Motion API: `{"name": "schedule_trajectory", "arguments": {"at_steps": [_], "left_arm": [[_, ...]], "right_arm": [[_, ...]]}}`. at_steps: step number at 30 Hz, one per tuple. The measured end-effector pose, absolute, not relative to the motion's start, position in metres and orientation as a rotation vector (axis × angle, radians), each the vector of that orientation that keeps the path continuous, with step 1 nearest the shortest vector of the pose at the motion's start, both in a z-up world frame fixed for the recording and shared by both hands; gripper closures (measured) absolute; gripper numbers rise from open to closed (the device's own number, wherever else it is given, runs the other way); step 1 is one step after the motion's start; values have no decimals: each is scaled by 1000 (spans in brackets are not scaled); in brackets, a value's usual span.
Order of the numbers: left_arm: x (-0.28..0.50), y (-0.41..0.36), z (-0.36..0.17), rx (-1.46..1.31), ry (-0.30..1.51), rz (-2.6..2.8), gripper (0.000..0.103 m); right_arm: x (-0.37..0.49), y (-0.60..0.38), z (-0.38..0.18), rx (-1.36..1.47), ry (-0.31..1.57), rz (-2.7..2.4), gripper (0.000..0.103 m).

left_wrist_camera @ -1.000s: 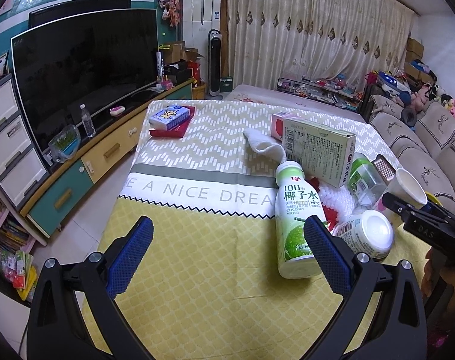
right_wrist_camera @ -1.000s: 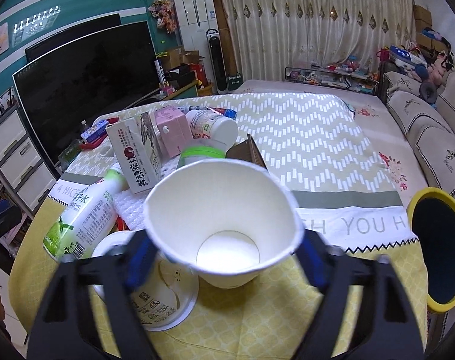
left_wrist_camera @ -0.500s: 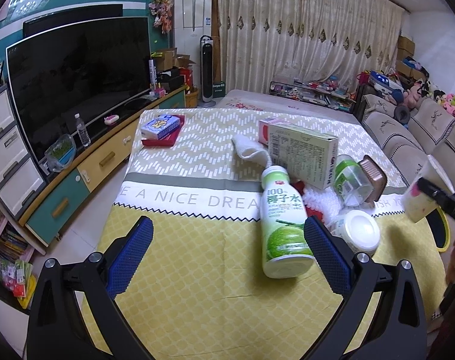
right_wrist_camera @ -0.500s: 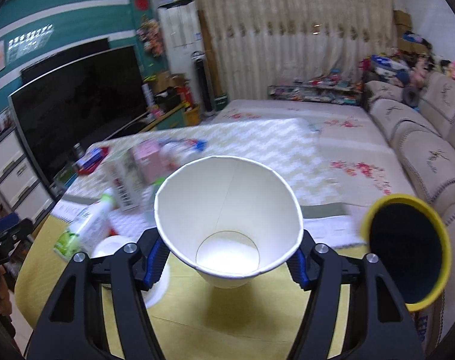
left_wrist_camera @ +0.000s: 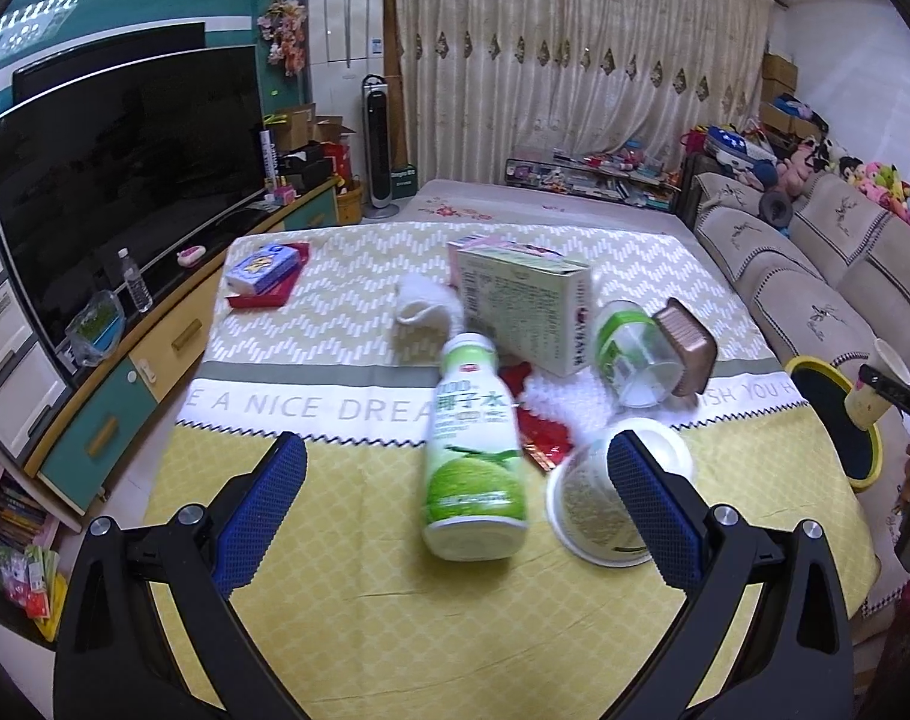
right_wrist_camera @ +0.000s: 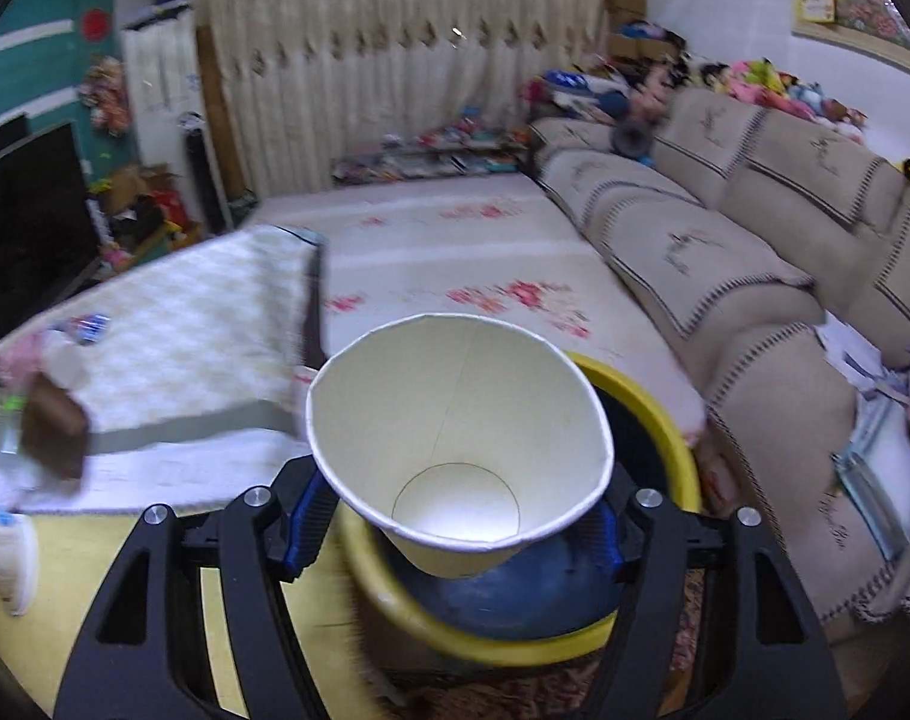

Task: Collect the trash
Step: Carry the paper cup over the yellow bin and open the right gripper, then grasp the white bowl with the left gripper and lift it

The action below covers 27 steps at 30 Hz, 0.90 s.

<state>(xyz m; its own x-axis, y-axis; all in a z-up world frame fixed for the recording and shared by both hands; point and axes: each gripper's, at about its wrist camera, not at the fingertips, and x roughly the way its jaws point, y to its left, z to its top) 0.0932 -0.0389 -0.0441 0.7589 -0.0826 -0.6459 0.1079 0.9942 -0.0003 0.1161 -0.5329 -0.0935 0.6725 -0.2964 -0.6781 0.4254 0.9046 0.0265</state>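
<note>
Paper cup (right_wrist_camera: pixel 460 450) sits clamped in the right claw (right_wrist_camera: pixel 457 525) above the yellow-rimmed bin (right_wrist_camera: pixel 664 420), while the left claw (left_wrist_camera: pixel 455 498) gapes wide over the counter (left_wrist_camera: pixel 347 588), coconut-water bottle (left_wrist_camera: pixel 472 456) at 12 o'clock.

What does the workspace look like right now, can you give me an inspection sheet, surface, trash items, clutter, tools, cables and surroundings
Surface: table under a yellow and white patterned cloth.
Job's things: paper cup held above the yellow bin; coconut water bottle lying on its side; round tub tipped over; carton; clear jar with green label.
Clutter: blue box on a red tray, white sock.
Grippers: left tool open, empty, above the table; right tool shut on the paper cup.
Cables: nothing seen.
Surroundings: television, sofa, curtains.
</note>
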Motion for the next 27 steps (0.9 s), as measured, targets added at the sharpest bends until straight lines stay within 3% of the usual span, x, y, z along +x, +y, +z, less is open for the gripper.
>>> {"name": "schedule_trajectory", "arguments": {"at_steps": [2,6,27], "left_arm": [[94,-48,-45,45,707,-117,4],[95,-66,-47,56,718,-159,4],[107,-137,-83,157,778,-339,4]], "right_arm": [[124,-547,-105,193,746,-426,37],[128,-566,-120,207,752,-455,19],[90,-545,-108,250,698,-398,15]]}}
